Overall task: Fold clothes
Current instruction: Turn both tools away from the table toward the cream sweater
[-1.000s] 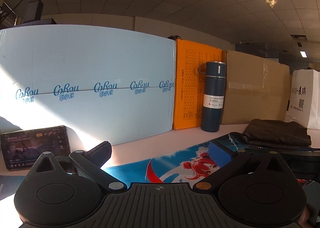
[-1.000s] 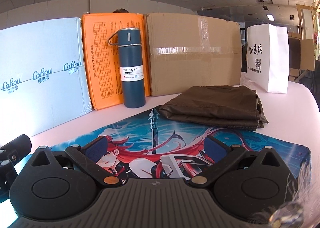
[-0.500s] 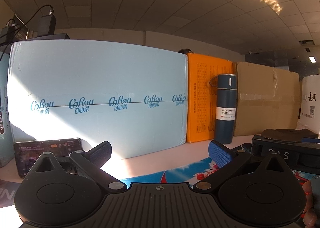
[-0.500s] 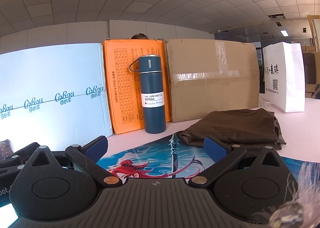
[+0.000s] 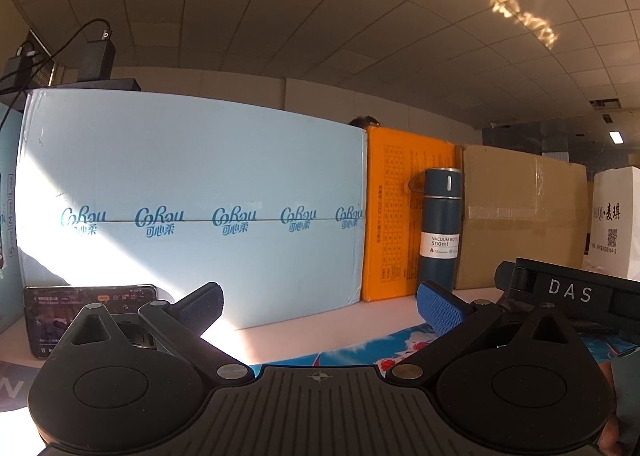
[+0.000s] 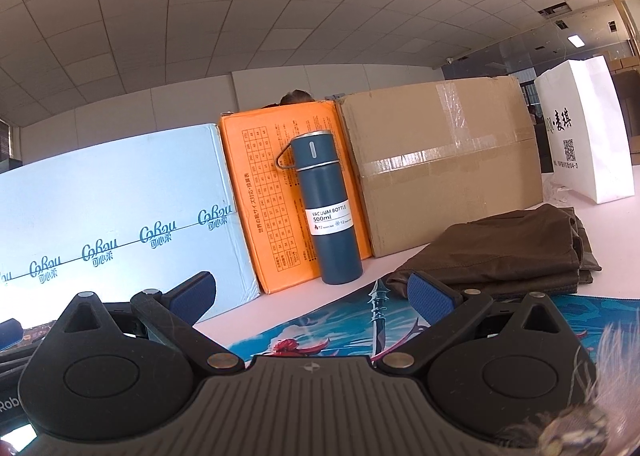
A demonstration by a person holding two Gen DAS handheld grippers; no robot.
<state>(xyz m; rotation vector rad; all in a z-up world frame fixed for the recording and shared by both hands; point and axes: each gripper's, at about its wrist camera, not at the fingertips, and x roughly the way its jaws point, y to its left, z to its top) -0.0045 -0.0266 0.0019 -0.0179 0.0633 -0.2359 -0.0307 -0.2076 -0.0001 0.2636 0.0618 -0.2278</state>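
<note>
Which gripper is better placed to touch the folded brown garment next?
Right. The open right gripper faces the folded brown garment just ahead; the open left gripper faces the pale blue cardboard box.

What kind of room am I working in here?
Probably an office or workroom rather than a home: a grid ceiling with panel lights, a white table lined with shipping cartons and a vacuum bottle. The folded brown garment lies by a printed desk mat.
</note>
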